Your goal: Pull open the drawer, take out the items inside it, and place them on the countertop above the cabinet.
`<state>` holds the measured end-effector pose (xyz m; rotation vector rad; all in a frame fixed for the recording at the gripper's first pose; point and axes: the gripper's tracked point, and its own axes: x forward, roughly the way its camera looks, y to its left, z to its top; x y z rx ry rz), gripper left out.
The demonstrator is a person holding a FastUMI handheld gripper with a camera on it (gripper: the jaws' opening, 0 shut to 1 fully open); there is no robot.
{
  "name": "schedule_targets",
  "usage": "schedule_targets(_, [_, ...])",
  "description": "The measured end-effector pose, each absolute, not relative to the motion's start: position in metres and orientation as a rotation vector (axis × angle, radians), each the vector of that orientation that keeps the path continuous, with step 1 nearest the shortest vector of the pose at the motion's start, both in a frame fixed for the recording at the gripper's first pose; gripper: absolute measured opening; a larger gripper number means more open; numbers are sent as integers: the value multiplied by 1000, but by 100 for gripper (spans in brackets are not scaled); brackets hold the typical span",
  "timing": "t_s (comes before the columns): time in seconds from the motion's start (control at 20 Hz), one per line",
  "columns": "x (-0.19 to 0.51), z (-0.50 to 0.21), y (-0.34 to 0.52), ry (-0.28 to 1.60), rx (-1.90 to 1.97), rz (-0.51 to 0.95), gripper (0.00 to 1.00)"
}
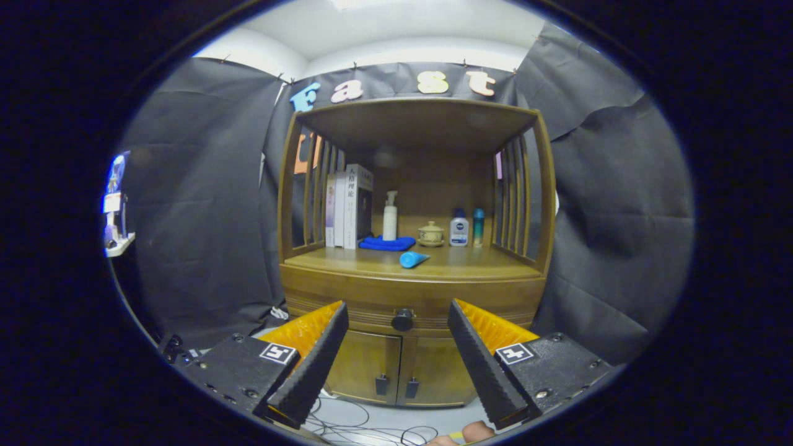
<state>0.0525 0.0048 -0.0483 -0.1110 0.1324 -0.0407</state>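
A: The gripper (398, 347) is seen held wide apart, nothing clamped and nothing touched by either of its fingers (319, 356)

B: And the drawer (409, 303)?

A: It is found shut, beyond the fingertips, with its dark round knob (403, 319) framed in the gap between them; some clear space is kept between knob and fingers

B: What is set above the drawer?

A: The countertop (471, 263) is spotted directly above the drawer front. A blue tube (413, 259) is laid on its side near the countertop's front edge, just above the knob

B: Further back from the drawer?

A: A blue cloth (388, 243) is spread behind the tube, and a white pump bottle (389, 215) is stood on it. Upright books (350, 207) are lined up left of the knob's line; a small lidded pot (430, 234), a white bottle with a blue cap (459, 228) and a slim teal bottle (478, 227) are ranged to the right

B: Below the drawer?

A: Two cabinet doors (396, 365) are seen closed, and cables (365, 424) are strewn on the floor beneath them. Nothing is placed between fingers and knob
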Motion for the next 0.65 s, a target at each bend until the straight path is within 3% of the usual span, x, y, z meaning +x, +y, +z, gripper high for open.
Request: schedule_targets(0.65, [-8,-23,16,35,-112,-11,100])
